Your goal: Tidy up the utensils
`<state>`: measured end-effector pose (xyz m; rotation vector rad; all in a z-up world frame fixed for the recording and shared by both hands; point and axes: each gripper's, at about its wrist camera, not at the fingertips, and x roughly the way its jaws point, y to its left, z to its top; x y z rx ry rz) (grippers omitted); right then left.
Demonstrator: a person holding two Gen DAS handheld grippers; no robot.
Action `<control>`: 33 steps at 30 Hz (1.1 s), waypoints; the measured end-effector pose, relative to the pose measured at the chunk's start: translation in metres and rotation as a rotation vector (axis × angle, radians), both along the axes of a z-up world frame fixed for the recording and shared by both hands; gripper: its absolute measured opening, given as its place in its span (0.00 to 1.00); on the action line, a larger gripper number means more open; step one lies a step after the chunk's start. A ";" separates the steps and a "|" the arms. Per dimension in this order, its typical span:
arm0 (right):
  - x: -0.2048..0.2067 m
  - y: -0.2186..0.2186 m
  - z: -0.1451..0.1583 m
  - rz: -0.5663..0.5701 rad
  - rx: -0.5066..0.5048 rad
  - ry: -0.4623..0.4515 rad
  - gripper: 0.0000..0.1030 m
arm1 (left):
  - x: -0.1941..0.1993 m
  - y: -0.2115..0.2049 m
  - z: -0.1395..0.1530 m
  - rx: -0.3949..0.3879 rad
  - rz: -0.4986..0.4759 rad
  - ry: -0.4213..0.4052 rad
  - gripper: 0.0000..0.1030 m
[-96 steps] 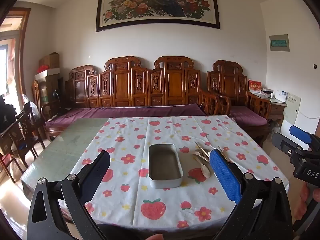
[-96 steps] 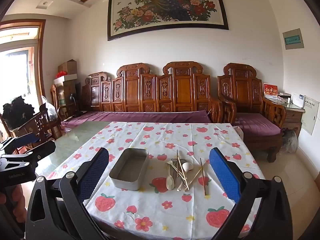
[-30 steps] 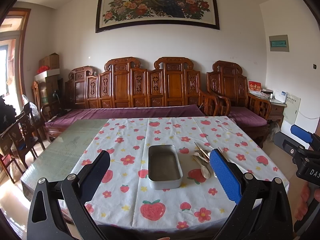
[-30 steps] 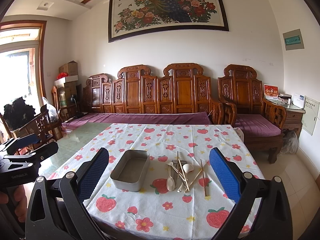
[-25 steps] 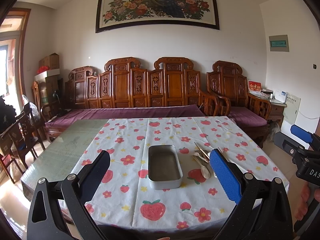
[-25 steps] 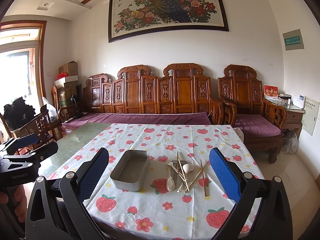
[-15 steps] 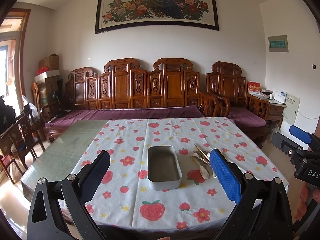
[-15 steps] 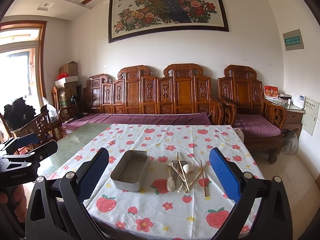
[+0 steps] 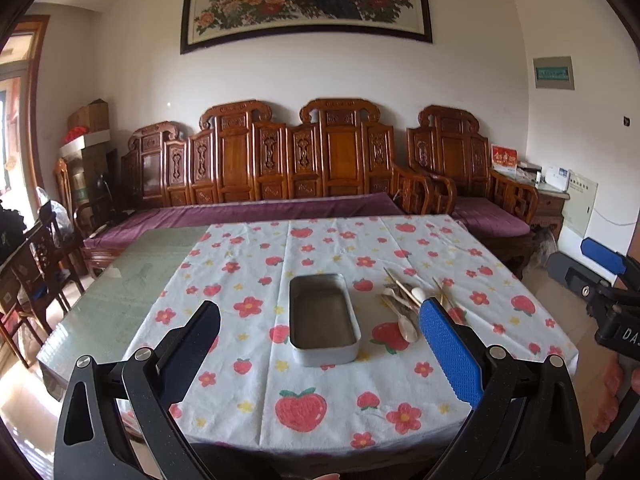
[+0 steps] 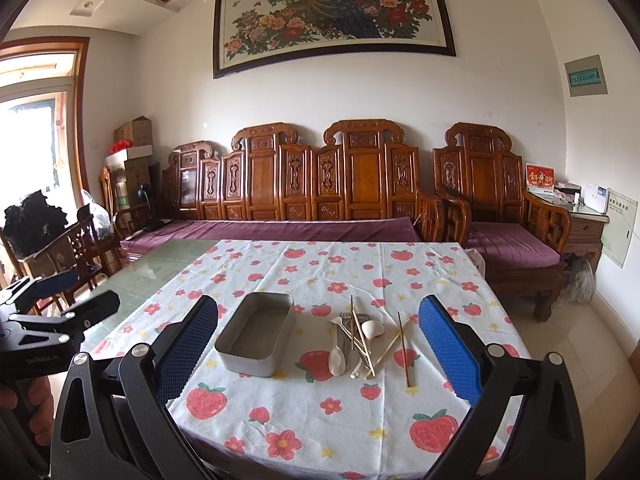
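An empty rectangular metal tin (image 9: 323,320) (image 10: 256,333) sits on the strawberry tablecloth (image 9: 304,396) (image 10: 340,412). To its right lies a loose pile of utensils (image 10: 360,340) (image 9: 404,300): spoons, a fork and several chopsticks. One chopstick (image 10: 403,354) lies apart at the right. My left gripper (image 9: 320,344) is open and empty, held above the table's near edge in front of the tin. My right gripper (image 10: 318,342) is open and empty, held above the near edge in front of the pile. Each gripper shows at the edge of the other's view.
The cloth covers the right part of a glass-topped table (image 9: 116,300). A carved wooden sofa with purple cushions (image 9: 280,184) stands behind it, an armchair (image 10: 504,232) at the right, and wooden chairs (image 9: 36,264) at the left.
Both views have shifted only slightly. The tin and the utensils lie as before, and both grippers stay open.
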<state>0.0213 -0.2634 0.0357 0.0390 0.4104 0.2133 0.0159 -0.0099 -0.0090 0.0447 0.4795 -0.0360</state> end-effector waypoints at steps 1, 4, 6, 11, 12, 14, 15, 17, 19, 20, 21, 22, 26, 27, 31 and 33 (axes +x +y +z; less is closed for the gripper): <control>0.003 -0.002 -0.006 0.000 0.000 0.003 0.98 | 0.003 0.000 -0.004 0.001 -0.006 0.015 0.94; 0.021 -0.008 -0.025 -0.004 0.005 0.037 0.98 | 0.019 -0.004 -0.021 0.003 -0.025 0.071 0.94; 0.027 -0.009 -0.037 -0.004 0.003 0.050 0.98 | 0.030 -0.006 -0.034 0.007 -0.038 0.103 0.94; 0.057 -0.020 -0.064 -0.009 -0.004 0.101 0.96 | 0.055 -0.016 -0.057 0.030 -0.067 0.149 0.94; 0.063 -0.023 -0.068 -0.009 -0.006 0.108 0.93 | 0.060 -0.018 -0.061 0.032 -0.074 0.155 0.94; 0.077 -0.028 -0.079 -0.011 -0.011 0.132 0.89 | 0.069 -0.022 -0.067 0.040 -0.088 0.168 0.94; 0.082 -0.029 -0.082 -0.012 -0.012 0.140 0.86 | 0.075 -0.023 -0.071 0.045 -0.095 0.175 0.94; 0.097 -0.034 -0.094 -0.015 -0.025 0.168 0.81 | 0.087 -0.028 -0.077 0.054 -0.110 0.189 0.94; 0.112 -0.039 -0.104 -0.006 -0.034 0.201 0.76 | 0.097 -0.032 -0.082 0.057 -0.124 0.200 0.94; 0.120 -0.041 -0.110 0.001 -0.039 0.220 0.72 | 0.102 -0.033 -0.085 0.055 -0.130 0.206 0.94; 0.124 -0.042 -0.113 0.005 -0.044 0.231 0.69 | 0.109 -0.036 -0.089 0.051 -0.138 0.214 0.94; 0.136 -0.044 -0.122 0.014 -0.051 0.258 0.67 | 0.114 -0.037 -0.091 0.049 -0.145 0.220 0.94; 0.163 -0.052 -0.151 0.038 -0.044 0.336 0.51 | 0.130 -0.045 -0.103 0.038 -0.167 0.242 0.94; 0.175 -0.053 -0.164 0.052 -0.044 0.375 0.46 | 0.132 -0.045 -0.105 0.031 -0.170 0.247 0.94; 0.201 -0.053 -0.201 0.066 -0.071 0.469 0.35 | 0.145 -0.049 -0.123 -0.007 -0.207 0.286 0.94; 0.217 -0.052 -0.222 0.078 -0.080 0.506 0.32 | 0.152 -0.052 -0.133 -0.005 -0.218 0.302 0.94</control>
